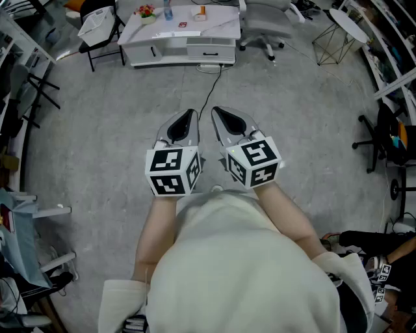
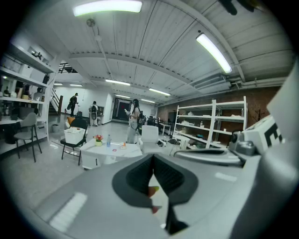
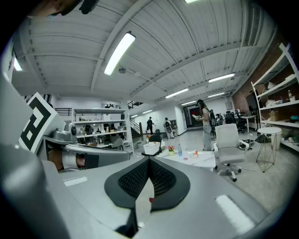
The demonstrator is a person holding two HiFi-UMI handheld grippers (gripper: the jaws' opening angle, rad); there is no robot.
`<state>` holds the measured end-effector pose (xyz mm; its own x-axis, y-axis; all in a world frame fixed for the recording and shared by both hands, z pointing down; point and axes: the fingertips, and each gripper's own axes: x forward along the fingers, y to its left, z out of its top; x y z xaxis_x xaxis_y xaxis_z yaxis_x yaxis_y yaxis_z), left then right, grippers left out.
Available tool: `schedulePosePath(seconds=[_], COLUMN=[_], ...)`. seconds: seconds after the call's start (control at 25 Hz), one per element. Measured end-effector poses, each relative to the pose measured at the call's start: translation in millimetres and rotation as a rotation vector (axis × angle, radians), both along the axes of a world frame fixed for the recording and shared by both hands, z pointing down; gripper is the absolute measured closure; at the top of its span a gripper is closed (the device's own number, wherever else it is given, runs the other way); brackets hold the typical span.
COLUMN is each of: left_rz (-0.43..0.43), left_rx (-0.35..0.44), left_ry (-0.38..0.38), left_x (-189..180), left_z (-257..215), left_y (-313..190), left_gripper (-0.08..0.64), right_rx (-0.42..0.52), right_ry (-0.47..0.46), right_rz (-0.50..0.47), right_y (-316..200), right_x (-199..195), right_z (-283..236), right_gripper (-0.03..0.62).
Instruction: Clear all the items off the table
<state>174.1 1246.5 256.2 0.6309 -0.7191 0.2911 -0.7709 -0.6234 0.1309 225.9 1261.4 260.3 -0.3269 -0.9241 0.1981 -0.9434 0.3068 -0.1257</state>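
Closest in, well short of the table (image 1: pixel 218 27), the left gripper (image 1: pixel 190 114) and right gripper (image 1: pixel 216 110) are held side by side in front of the person's pale shirt (image 1: pixel 234 260), both aimed toward the table across bare grey floor (image 1: pixel 117 117). In its own view, the left gripper's dark pads (image 2: pixel 140 175) meet at the tips, clenched with nothing between them. The right gripper is clenched and empty in the same way. A black cable (image 1: pixel 207 97) runs over the floor from just ahead of the grippers to the table's near edge. The low white table carries everything to be cleared: a small flower pot (image 1: pixel 146 12) at its far left corner, a clear bottle (image 1: pixel 168 9) just right of the pot, a small red thing (image 1: pixel 182 25) near the middle, and an orange-topped thing (image 1: pixel 201 12) further right. A white basket (image 1: pixel 96 23) sits on a black chair left of the table. A grey office chair (image 1: pixel 263 26) stands just right of it. Beyond the table a person (image 2: pixel 134 119) stands.
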Motion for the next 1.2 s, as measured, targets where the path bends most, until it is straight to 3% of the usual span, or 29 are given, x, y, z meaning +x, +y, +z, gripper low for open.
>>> schedulePosePath(seconds=[0.36,0.76,1.2], left_rz=[-0.009,-0.034,-0.018], left_rx=[0.003,-0.043,-0.065], left_ry=[-0.024,-0.019,-0.002], left_x=[5,3,3], left_z=[3,15,21], left_y=[-2,-11,-66], left_gripper=[0.551,0.551,0.551], right_rx=[0.003,0.005,-0.031], right_ry=[-0.057,-0.010,-0.024], right_rz=[-0.030,-0.010,-0.067], right_y=[1,-5,-61], right_x=[3,7,-4], right_z=[-2,-1,7], right_gripper=[0.594,0.594,0.594])
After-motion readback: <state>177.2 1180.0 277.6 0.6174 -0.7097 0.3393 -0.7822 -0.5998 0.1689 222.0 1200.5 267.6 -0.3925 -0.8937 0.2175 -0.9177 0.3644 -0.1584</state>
